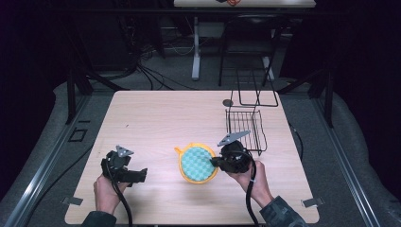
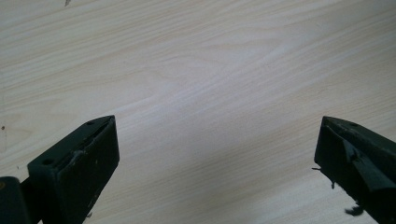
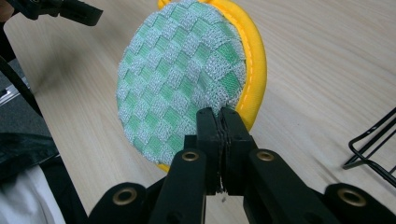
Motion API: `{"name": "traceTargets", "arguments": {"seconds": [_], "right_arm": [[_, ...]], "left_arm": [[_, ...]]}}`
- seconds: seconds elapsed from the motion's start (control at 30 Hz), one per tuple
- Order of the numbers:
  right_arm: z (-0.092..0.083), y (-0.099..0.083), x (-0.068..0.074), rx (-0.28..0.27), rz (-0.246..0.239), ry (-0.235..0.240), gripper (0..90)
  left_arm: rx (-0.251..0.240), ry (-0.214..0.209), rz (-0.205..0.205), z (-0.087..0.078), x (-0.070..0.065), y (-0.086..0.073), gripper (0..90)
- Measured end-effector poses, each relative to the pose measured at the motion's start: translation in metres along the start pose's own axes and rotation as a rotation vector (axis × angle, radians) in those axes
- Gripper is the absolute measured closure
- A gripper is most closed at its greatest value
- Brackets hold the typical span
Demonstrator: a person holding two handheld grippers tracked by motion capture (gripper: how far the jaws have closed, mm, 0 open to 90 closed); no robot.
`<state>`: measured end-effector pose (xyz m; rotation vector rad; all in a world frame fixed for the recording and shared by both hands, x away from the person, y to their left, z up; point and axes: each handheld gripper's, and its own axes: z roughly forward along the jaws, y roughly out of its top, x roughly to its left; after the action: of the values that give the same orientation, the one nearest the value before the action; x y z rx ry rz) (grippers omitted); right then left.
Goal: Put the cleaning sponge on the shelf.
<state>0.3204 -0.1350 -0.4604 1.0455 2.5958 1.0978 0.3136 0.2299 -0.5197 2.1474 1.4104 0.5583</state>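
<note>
While the right gripper [image 3: 219, 122] pinches the near edge of the round pad [image 1: 197, 162], its jaws are pressed together on the yellow rim with only the fabric between them.

Item: pad, round, green-and-white checked face, yellow border with a small loop at one side. Position: on the table [image 1: 156, 118], just left of the wire basket [image 1: 246, 128], its right edge at the right gripper. In the right gripper view it appears tilted up from the wood, though how far it is lifted is hard to tell.

Item: wire basket, black, empty, standing toward the table's far right side, close behind the right gripper.

Item: left gripper [image 1: 137, 176], well to the left of the pad, resting low over bare wood; jaws spread wide, holding nothing.

Step in hand, as judged: the pad is gripped and being raised. The next move likely calls for carrying it right and back toward the basket, keeping the pinch firm so the limp fabric does not slip free.
</note>
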Motion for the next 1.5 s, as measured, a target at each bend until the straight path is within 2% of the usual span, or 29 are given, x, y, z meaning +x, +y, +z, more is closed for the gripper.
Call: {"name": "traceTargets", "arguments": {"seconds": [0.2, 0.57, 0.87, 1.5], "right_arm": [[-0.01, 0.0, -0.006, -0.024, 0.01, -0.027, 88.7], [-0.036, -0.003, -0.031, -0.085, 0.06, -0.093, 88.7], [-0.046, -0.007, -0.047, -0.105, 0.101, -0.133, 88.8], [-0.064, -0.017, -0.087, -0.185, 0.208, -0.203, 88.8]], "left_arm": [[-0.009, -0.004, -0.012, -0.001, 0.009, -0.004, 0.1], [-0.012, -0.024, 0.017, 0.001, 0.005, -0.003, 0.1], [-0.011, -0.034, 0.013, 0.002, 0.007, -0.003, 0.1], [-0.006, -0.032, 0.012, 0.001, 0.007, -0.005, 0.1]]}}
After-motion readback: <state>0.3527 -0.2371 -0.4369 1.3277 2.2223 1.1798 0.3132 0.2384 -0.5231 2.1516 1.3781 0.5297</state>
